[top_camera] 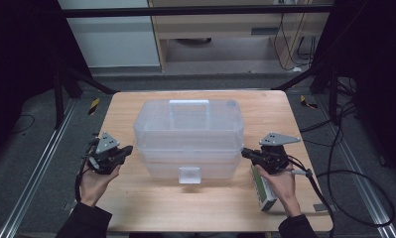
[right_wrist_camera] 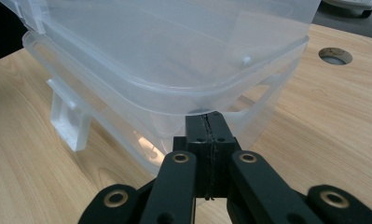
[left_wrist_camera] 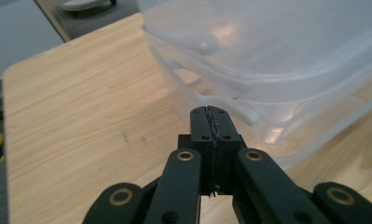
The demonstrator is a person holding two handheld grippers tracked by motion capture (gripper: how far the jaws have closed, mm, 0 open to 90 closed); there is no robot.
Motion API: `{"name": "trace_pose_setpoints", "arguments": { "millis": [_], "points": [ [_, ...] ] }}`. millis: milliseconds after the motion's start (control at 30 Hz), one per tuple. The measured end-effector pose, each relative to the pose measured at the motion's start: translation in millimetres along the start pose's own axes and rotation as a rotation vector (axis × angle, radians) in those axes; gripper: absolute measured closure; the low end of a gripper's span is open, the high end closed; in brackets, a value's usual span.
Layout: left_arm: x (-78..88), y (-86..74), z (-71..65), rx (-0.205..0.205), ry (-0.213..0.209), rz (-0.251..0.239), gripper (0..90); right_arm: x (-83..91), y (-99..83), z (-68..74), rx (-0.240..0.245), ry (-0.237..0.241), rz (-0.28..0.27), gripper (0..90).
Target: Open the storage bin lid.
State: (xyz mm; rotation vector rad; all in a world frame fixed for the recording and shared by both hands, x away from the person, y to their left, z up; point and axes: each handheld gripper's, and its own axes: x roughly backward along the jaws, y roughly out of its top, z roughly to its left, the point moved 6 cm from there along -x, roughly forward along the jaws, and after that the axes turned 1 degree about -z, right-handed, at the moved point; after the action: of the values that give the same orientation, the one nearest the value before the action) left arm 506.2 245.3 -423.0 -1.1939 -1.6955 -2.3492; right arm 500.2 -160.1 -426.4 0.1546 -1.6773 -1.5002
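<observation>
**Translucent plastic box flanked by two clenched grippers**

Translucent plastic makes up the lidded storage box [top_camera: 189, 139] that sits mid-table on the wooden table [top_camera: 136, 208], its front latch [top_camera: 189, 175] hanging on the near side and a handle on the lid toward the far side. Left gripper [top_camera: 128, 149] waits just beside the box's left end, jaws pressed together on nothing; in the left gripper view its tips point at the lid's rim [left_wrist_camera: 249, 100]. Right gripper [top_camera: 245, 152] meets the box's right end, also clenched and empty, its tips tucked under the lid's overhanging edge in the right gripper view. A green-and-white carton [top_camera: 264, 191] lies under the right hand, near the right corner of the table.

The work appears to be lifting the lid off, or raising the box, from both ends. To do it well, each closed tip should slide squarely under the rim at matching heights, then both should rise together. Uneven lift would tilt the lid and let it jam or slip off one tip. Whether the front latch is already released cannot be told; if it is shut, prying at the ends will only flex the plastic
</observation>
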Motion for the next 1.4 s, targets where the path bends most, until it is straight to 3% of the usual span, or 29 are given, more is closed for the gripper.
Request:
{"name": "trace_pose_setpoints", "arguments": {
  "millis": [233, 967, 1100, 1400],
  "points": [
    [-6.0, 4.6, -9.6, -0.011, -0.043, -0.019, 89.3, 0.8, 1.3, -0.6, -0.008, 0.003, -0.007, 90.0],
    [-3.7, 21.9, -6.2, 0.015, -0.025, -0.094, 89.3, 3.0, 18.1, -3.2, 0.01, -0.013, -0.05, 90.0],
    [-5.9, 25.5, -4.3, -0.001, -0.014, -0.1, 89.3, 2.6, 22.4, -5.3, 0.009, -0.01, -0.052, 90.0],
    [-7.5, 33.0, -1.6, 0.006, -0.007, -0.121, 89.4, -1.7, 30.3, -9.0, 0.012, -0.017, -0.059, 90.0]
  ]
}}
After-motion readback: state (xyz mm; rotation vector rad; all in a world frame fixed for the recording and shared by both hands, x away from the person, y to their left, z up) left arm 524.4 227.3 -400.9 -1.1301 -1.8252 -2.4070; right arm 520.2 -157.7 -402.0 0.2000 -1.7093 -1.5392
